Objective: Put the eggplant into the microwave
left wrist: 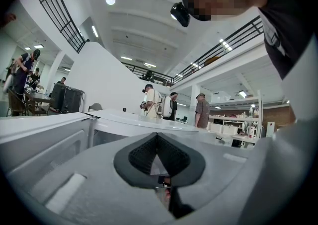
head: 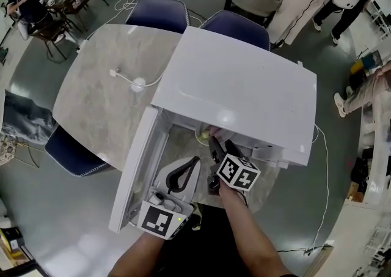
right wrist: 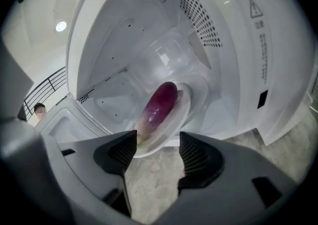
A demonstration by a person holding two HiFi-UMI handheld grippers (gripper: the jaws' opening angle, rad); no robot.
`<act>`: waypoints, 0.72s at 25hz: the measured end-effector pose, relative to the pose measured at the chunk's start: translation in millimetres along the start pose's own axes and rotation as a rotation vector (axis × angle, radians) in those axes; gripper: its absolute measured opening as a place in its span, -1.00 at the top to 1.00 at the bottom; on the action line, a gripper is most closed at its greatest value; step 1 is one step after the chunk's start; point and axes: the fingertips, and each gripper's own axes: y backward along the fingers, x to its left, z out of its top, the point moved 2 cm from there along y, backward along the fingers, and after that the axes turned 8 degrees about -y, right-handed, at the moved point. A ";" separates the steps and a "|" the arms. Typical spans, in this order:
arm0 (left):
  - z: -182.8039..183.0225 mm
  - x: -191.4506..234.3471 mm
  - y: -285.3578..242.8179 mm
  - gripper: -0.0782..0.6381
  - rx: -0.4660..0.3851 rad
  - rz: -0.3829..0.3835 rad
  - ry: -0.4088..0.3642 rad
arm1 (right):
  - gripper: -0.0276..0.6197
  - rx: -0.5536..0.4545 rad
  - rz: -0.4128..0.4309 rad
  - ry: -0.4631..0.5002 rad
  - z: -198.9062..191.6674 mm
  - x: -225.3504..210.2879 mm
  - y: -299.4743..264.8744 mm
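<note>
jaws: right gripper [right wrist: 157,140] spread, left gripper [left wrist: 157,137] together | eggplant [right wrist: 160,104] in microwave [right wrist: 238,45] (right gripper view)

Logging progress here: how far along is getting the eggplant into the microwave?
Done: the eggplant lies on the glass plate inside the microwave. In hand: nothing; the right gripper is open, clear of the eggplant, and the left gripper is shut, empty. Left: probably only drawing the right gripper back; the door is open.
</note>
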 end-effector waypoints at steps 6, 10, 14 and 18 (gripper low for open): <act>0.9 0.1 2.3 0.76 0.011 0.000 0.010 | 0.14 -0.018 -0.021 0.147 -13.9 12.1 29.7; 0.8 1.9 2.9 0.76 0.012 0.005 0.010 | 0.70 0.062 -0.035 0.222 -38.7 16.9 21.2; -2.1 4.0 2.2 0.76 0.008 0.013 0.002 | 0.91 0.091 -0.027 0.275 -40.9 19.2 3.6; -6.1 3.2 2.9 0.76 0.023 0.007 0.015 | 0.91 0.080 -0.024 0.296 -29.6 24.7 -4.4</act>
